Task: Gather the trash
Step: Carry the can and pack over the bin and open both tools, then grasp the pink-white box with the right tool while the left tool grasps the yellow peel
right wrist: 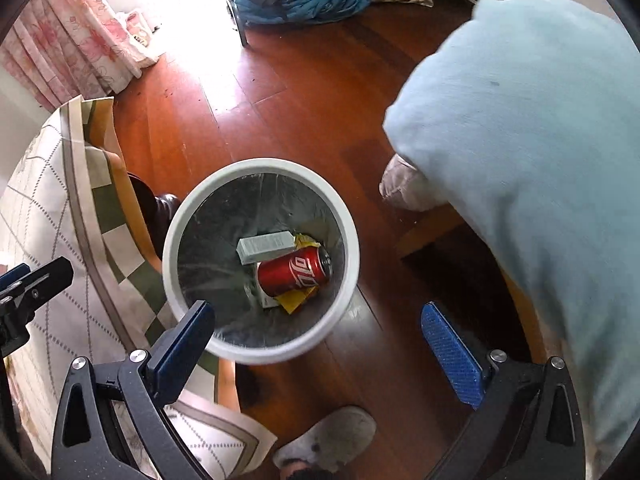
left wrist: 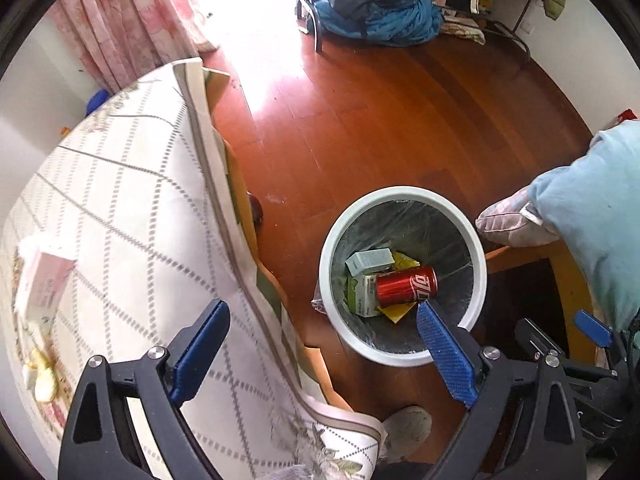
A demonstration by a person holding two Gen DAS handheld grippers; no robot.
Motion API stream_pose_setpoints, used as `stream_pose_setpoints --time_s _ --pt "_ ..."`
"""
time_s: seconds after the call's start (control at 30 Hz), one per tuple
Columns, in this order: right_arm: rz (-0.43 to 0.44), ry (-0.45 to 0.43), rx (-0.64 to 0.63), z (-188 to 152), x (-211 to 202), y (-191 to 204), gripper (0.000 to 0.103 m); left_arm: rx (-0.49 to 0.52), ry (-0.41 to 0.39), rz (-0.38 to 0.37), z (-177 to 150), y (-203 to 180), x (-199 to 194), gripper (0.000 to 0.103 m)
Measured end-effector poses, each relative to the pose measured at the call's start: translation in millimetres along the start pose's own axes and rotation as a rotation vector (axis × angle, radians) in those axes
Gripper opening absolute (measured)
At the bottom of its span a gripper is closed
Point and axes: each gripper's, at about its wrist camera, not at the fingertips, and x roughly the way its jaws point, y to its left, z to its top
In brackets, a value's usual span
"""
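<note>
A white round bin (left wrist: 404, 196) (right wrist: 260, 166) with a clear liner stands on the wooden floor beside the table. Inside lie a red cola can (left wrist: 406, 286) (right wrist: 294, 272), a grey-white small box (left wrist: 369, 260) (right wrist: 265, 245), a green-and-white carton (left wrist: 362, 300) and a yellow wrapper (right wrist: 296, 300). My left gripper (left wrist: 324, 334) hangs open over the table edge and the bin's near rim, nothing between its blue pads. My right gripper (right wrist: 316, 340) is open above the bin's near rim, also with nothing in it.
A table with a checked cloth (left wrist: 132, 216) (right wrist: 36, 208) fills the left; a pink tissue pack (left wrist: 44, 280) and scraps (left wrist: 42, 376) lie on it. A person's pale blue leg (right wrist: 520, 140) and slippers (left wrist: 512, 220) (right wrist: 328, 436) are close by. A clothes-heaped chair (left wrist: 372, 8) stands far back.
</note>
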Motion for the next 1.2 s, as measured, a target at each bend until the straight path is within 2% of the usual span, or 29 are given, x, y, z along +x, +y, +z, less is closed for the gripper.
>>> stream_pose_setpoints --time_s 0.37,0.67,0.73,0.83,0.93,1.0,1.1,1.2 --pt "0.001 -0.103 0.015 -31 -96 -8 0.103 0.001 -0.123 0.011 -26 0 -86 0.095" --pt "0.044 -0.209 0.008 -59 -186 12 0.103 -0.070 -0.222 -0.016 -52 39 -156 0.096" --pt "0.069 -0.228 0.009 -63 -204 23 0.103 -0.109 -0.237 -0.008 -56 60 -166 0.096" --pt "0.114 -0.235 0.008 -68 -219 43 0.103 -0.182 -0.244 0.043 -62 102 -172 0.096" --pt "0.171 -0.208 -0.014 -68 -222 79 0.103 -0.254 -0.228 0.133 -72 158 -164 0.096" --pt "0.215 -0.174 -0.050 -68 -215 118 0.103 -0.322 -0.191 0.214 -87 209 -147 0.096" --pt "0.286 -0.128 -0.092 -67 -198 173 0.103 -0.426 -0.134 0.278 -112 269 -122 0.096" --pt "0.351 -0.057 -0.120 -66 -170 238 0.089 -0.541 -0.068 0.338 -136 332 -91 0.096"
